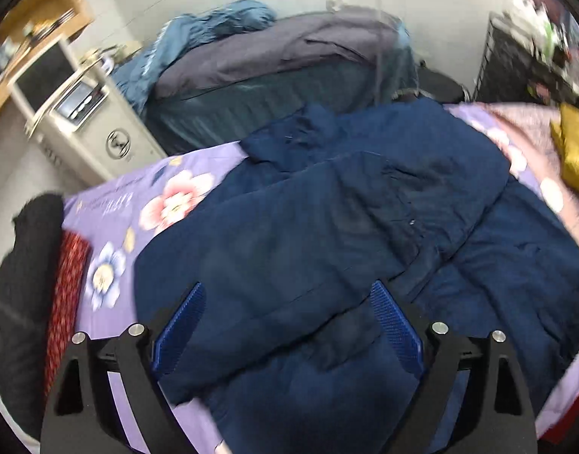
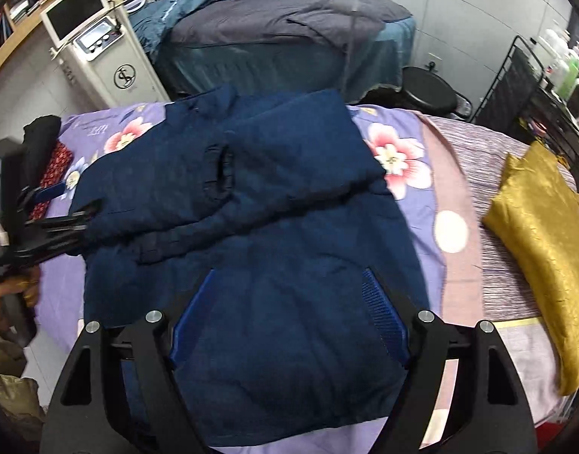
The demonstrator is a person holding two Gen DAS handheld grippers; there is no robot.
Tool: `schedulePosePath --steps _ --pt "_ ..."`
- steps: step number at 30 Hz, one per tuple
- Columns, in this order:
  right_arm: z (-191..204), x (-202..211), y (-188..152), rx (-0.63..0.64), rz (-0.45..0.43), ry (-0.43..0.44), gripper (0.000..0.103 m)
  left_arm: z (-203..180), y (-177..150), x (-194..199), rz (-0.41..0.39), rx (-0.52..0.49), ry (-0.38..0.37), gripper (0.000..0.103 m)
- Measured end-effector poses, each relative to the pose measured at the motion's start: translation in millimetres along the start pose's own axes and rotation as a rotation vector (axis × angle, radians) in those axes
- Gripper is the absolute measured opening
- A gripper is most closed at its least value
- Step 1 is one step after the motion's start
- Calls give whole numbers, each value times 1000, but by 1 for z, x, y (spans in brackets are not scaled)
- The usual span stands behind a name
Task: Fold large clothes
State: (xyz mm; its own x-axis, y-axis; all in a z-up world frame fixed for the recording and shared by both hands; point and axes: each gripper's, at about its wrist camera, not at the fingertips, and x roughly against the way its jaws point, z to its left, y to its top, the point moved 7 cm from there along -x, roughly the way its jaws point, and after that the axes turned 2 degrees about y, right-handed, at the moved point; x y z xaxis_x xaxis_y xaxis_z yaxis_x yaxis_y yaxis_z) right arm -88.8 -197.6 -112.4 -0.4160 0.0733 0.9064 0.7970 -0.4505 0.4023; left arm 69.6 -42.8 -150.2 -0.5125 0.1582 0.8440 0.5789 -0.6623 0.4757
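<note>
A large navy padded jacket [image 2: 251, 196] lies on the purple flowered bedsheet [image 2: 399, 159], its sleeves folded across the body. It also fills the left wrist view [image 1: 327, 234]. My right gripper [image 2: 289, 283] is open above the jacket's lower part, holding nothing. My left gripper [image 1: 285, 295] is open over the jacket's left side, empty. The left gripper also shows in the right wrist view [image 2: 58, 204] at the jacket's left edge, held by a hand.
A folded gold cloth [image 2: 539, 249] lies on the right of the bed. Black and red clothes [image 2: 47, 143] sit at the left edge. Behind stand a second bed with a blue cover [image 2: 282, 38], a white machine [image 2: 104, 49], a black stool [image 2: 429, 90] and a black rack [image 2: 516, 83].
</note>
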Motion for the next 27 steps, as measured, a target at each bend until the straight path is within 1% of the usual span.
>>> schedulePosePath --steps 3,5,7,9,10,11,12,13,14,15,16,18,19,21,22,24,25,26,27 --pt "3 -8 -9 -11 31 -2 78 -33 7 -31 56 -61 7 89" --pt "2 -10 -20 -30 53 -17 78 -45 15 -49 71 -64 -8 89" --pt "-8 -16 -31 -68 80 -28 78 -60 25 -65 72 -78 -8 89" --pt "-18 -22 -43 -115 112 -40 78 -82 38 -85 64 -135 25 89" --pt "-21 -24 -48 -133 125 -44 78 -87 41 -93 66 -164 56 84" --pt "-23 -25 -53 -146 139 -54 78 -92 45 -107 80 -192 107 75" --pt "-24 -26 -55 -149 143 -61 78 -94 45 -119 108 -186 113 43" --pt "-25 -24 -57 -154 144 -67 78 -92 43 -130 158 -164 102 17" --pt "-26 -22 -57 -158 137 -73 78 -84 43 -139 205 -110 88 12" --pt "-25 -21 -56 -159 129 -77 78 -76 45 -138 198 -64 69 4" --pt "-25 -20 -55 -157 123 -80 78 -66 46 -134 180 -31 64 2" --pt "-23 -24 -47 -143 112 -76 78 -33 48 -116 122 15 107 2" --pt "-20 -28 -41 -135 111 -69 78 -11 46 -104 91 56 122 2" --pt "-2 -42 -25 -87 112 -29 78 48 34 -74 54 174 168 2" --pt "7 -48 -19 -56 110 -11 78 79 25 -60 43 230 202 2" --pt "43 -70 -3 56 118 30 78 151 -4 -28 33 354 298 2" --pt "62 -80 2 116 128 49 78 182 -19 -16 39 406 333 1" --pt "88 -93 8 195 140 68 78 221 -43 -2 61 469 377 1" --pt "113 -103 11 267 141 80 78 247 -61 6 78 514 416 1"
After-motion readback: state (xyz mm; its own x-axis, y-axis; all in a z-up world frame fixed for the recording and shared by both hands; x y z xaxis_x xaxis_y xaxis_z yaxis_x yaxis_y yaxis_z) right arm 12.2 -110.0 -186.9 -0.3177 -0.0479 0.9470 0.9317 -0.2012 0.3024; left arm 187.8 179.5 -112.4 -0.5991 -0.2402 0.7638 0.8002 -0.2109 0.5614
